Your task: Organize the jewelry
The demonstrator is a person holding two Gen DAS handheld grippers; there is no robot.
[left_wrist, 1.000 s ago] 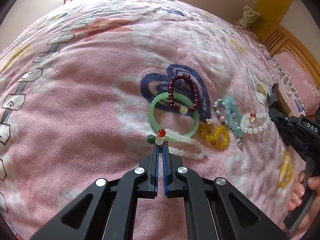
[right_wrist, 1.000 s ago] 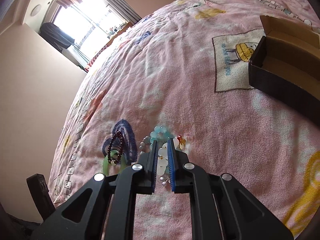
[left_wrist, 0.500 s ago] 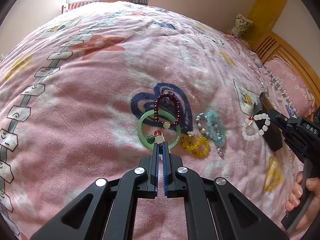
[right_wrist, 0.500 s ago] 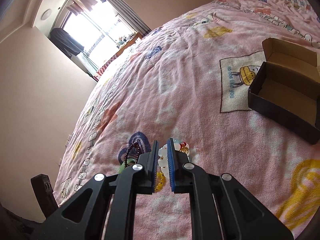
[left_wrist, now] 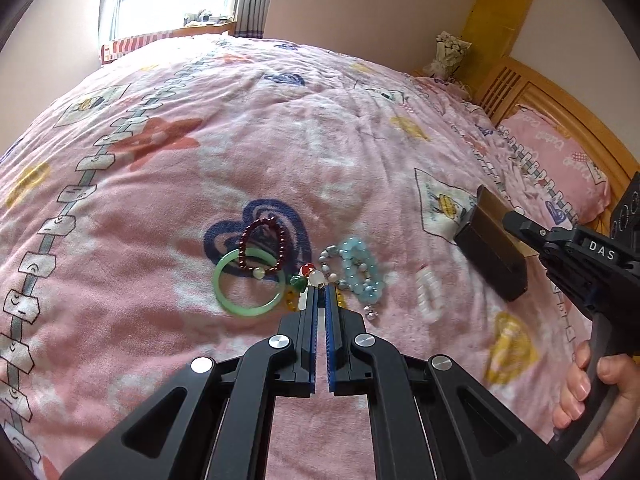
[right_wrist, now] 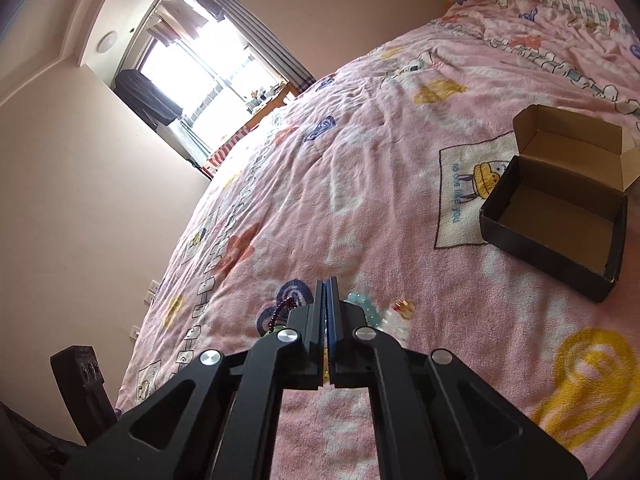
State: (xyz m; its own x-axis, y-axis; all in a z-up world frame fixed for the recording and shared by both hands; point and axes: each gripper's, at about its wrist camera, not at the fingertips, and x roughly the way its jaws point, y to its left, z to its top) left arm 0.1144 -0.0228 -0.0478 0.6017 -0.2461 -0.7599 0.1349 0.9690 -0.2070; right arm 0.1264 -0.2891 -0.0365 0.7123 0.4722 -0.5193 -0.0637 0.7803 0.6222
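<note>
My left gripper (left_wrist: 320,286) is shut on a white bead bracelet (left_wrist: 316,278) with a red and a green bead, held at its tips above the bed. Under it lie a green bangle (left_wrist: 224,300), a dark red bead bracelet (left_wrist: 246,240), a grey bead strand (left_wrist: 326,258) and a light blue bracelet (left_wrist: 360,268). My right gripper (right_wrist: 327,282) is shut with nothing between its fingers. A second white bracelet (right_wrist: 396,316) with a red bead shows blurred on or just over the blanket, apart from that gripper (left_wrist: 505,218). An open black box (right_wrist: 540,256) sits to the right.
Everything lies on a pink patterned blanket (left_wrist: 280,140). A pink pillow (left_wrist: 560,160) and a wooden headboard (left_wrist: 520,92) are at the far right. A hand (left_wrist: 592,384) grips the right gripper's handle. A window (right_wrist: 200,72) is beyond the bed's far end.
Both grippers have risen. The left one lifted its bracelet off the green bangle. The white bracelet with the red bead slipped out of the right gripper, whose jaws then closed fully.
</note>
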